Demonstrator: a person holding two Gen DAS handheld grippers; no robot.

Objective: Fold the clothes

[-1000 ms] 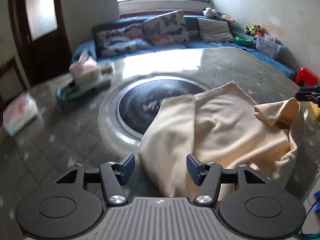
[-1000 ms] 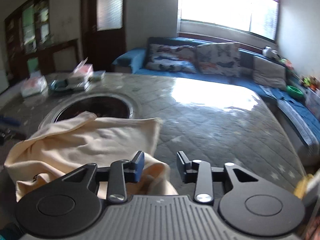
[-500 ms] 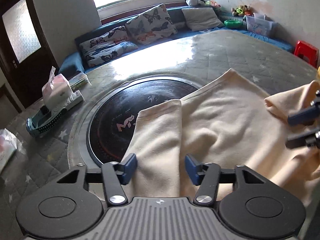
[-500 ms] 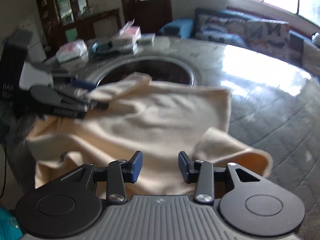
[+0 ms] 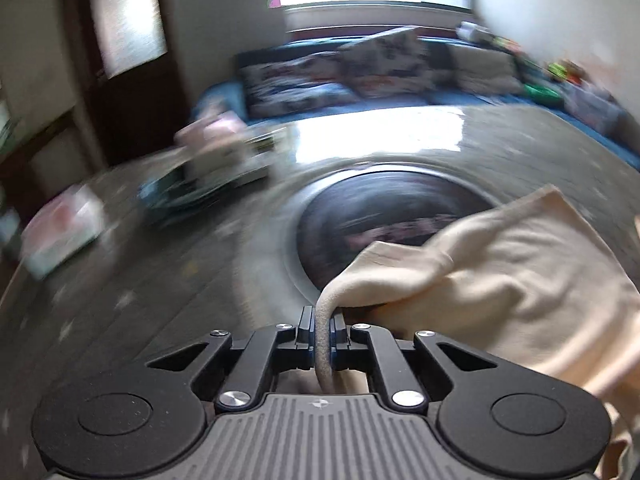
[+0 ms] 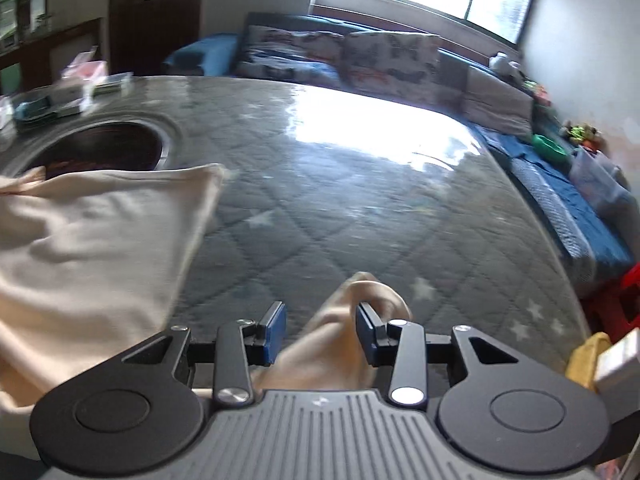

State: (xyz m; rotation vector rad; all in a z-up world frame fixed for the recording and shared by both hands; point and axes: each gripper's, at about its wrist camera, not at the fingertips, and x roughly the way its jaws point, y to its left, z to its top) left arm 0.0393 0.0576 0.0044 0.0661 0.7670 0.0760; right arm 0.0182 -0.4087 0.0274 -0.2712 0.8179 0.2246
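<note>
A cream garment [image 5: 512,280] lies on the grey quilted table, partly over the dark round inset [image 5: 384,220]. My left gripper [image 5: 322,334] is shut on a rolled edge of the garment, which rises between the pads and stretches off to the right. In the right wrist view the same cream garment [image 6: 84,236] spreads at the left. A bunched corner of it [image 6: 340,344] sits between the blue pads of my right gripper [image 6: 321,332], which stands open; the cloth touches the right pad only.
A tissue box and packets [image 5: 224,160] sit at the table's far left, with a bag [image 5: 60,232] nearer. A blue sofa with cushions [image 6: 360,64] runs behind the table. Red stool [image 6: 628,292] and a yellow object [image 6: 588,360] stand at the right edge.
My left gripper has gone from open over the garment to shut on its edge and is pulling it; the view is motion-blurred. My right gripper swung right and now has a corner between its open pads.
</note>
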